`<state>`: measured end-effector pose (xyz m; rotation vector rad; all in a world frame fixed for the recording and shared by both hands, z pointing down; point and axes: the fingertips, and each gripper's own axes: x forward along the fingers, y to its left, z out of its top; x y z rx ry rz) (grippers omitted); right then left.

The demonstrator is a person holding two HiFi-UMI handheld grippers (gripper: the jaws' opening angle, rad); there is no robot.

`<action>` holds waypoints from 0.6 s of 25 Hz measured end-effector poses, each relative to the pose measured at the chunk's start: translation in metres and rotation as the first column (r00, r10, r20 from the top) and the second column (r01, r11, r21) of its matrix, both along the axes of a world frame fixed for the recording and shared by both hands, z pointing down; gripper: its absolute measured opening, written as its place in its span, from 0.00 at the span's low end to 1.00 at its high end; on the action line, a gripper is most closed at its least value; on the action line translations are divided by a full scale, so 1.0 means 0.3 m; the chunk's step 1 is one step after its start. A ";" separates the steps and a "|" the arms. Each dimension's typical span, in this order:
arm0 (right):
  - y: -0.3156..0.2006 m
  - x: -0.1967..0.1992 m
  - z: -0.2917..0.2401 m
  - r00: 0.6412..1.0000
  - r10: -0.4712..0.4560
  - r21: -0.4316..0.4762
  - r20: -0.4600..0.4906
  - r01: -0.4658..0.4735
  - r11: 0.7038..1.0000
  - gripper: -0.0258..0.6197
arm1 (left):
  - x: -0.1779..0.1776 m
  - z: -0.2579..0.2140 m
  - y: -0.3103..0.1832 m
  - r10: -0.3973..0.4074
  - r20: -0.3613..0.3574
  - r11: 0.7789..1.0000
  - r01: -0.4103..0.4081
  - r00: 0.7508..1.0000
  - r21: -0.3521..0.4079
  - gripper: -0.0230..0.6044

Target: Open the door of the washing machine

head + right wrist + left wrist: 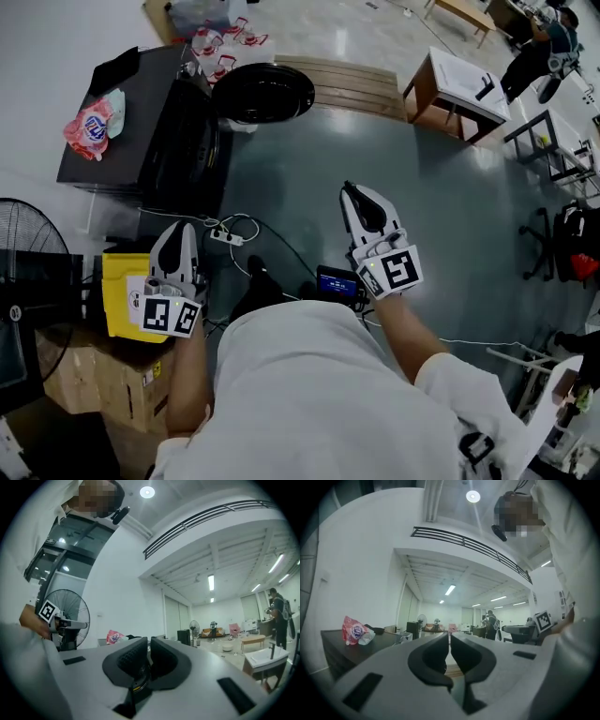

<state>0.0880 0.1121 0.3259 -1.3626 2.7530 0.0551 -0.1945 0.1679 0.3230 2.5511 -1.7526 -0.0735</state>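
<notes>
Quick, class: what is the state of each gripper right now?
Left gripper: closed, holding nothing.
Right gripper: closed, holding nothing.

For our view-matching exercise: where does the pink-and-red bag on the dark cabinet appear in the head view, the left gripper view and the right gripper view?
Head view: pink-and-red bag, upper left, on the dark cabinet.
Left gripper view: the bag at far left, below mid-height.
Right gripper view: the bag, small, left of centre, below mid-height.
Shared landmark: the black object lying beside the bag.
</notes>
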 end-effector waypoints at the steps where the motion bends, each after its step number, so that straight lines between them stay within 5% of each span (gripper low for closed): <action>1: 0.015 -0.007 0.014 1.000 -0.016 -0.006 0.003 0.016 1.000 0.11 | 0.003 0.012 0.028 -0.008 0.004 1.000 0.008 1.000 -0.013 0.07; 8: 0.111 -0.122 0.074 0.995 -0.100 -0.010 0.002 0.100 0.995 0.11 | -0.075 0.111 0.171 -0.076 -0.014 0.993 0.074 0.997 -0.092 0.07; 15: 0.174 -0.156 0.125 0.996 -0.072 -0.058 -0.048 0.069 0.996 0.10 | -0.107 0.101 0.153 -0.030 -0.052 0.998 0.027 0.998 -0.064 0.07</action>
